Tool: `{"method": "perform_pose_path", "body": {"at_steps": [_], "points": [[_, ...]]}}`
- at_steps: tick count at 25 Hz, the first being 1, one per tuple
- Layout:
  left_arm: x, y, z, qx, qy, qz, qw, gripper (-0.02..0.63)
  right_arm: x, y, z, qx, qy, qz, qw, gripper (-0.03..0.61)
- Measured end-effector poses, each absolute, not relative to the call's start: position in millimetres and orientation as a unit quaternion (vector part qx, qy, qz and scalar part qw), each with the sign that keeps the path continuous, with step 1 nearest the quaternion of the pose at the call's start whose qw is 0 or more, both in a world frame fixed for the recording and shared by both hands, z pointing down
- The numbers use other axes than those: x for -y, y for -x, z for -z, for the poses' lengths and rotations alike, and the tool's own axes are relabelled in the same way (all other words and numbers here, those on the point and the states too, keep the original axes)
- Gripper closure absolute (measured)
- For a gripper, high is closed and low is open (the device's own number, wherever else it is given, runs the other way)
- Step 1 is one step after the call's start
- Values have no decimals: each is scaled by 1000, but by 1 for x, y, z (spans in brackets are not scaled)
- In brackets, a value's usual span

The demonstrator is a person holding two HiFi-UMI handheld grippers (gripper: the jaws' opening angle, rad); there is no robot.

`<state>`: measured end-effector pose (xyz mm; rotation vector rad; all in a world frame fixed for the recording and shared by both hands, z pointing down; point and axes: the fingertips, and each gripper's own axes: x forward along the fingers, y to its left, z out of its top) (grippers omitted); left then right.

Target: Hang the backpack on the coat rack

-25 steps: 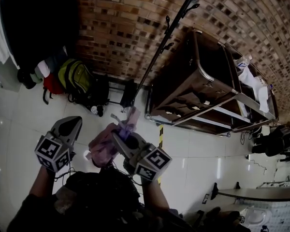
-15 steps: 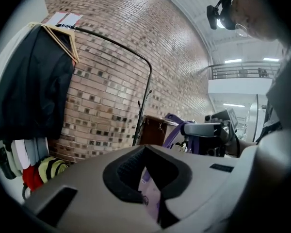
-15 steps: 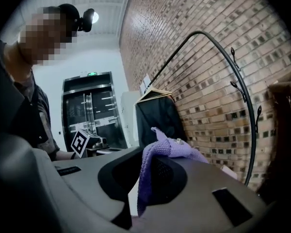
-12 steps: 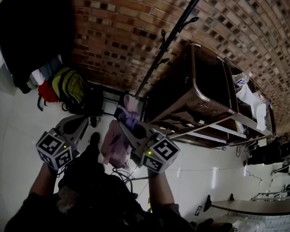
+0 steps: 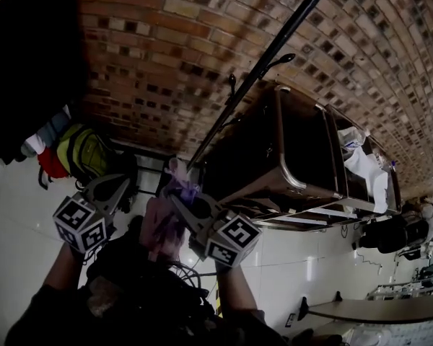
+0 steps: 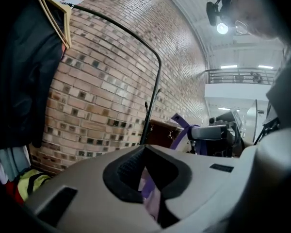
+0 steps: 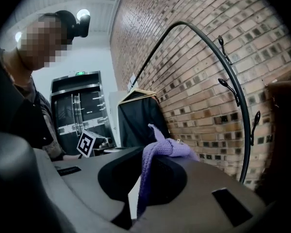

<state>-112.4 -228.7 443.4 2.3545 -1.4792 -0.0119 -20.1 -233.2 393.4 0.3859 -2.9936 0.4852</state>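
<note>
Right gripper view has the right gripper [image 7: 145,163] pressed together on a purple woven strap [image 7: 161,148], which loops over its upper jaw. Beside it the left gripper [image 6: 144,153] looks clamped on purple webbing and pink cloth too, though its tips partly hide the pinch. Between both hangs the soft pink backpack [image 5: 161,229]. Ahead and above stands the rack [image 5: 270,49], a thin black metal pole, curved at the top, with small hooks [image 7: 229,85], against a rough brick wall [image 5: 166,49]. The right hand is nearer.
</note>
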Motion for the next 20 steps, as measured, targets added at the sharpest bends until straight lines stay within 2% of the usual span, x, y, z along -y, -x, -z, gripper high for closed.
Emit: {"method": "perform_pose_path", "body": {"at_steps": [10, 20], "points": [[354, 152, -424, 489, -856, -1, 169, 601, 371, 55, -345, 976, -167, -141, 17, 546], [427, 186, -424, 473, -864, -4, 174, 601, 480, 87, -282, 980, -180, -87, 0, 546]]}}
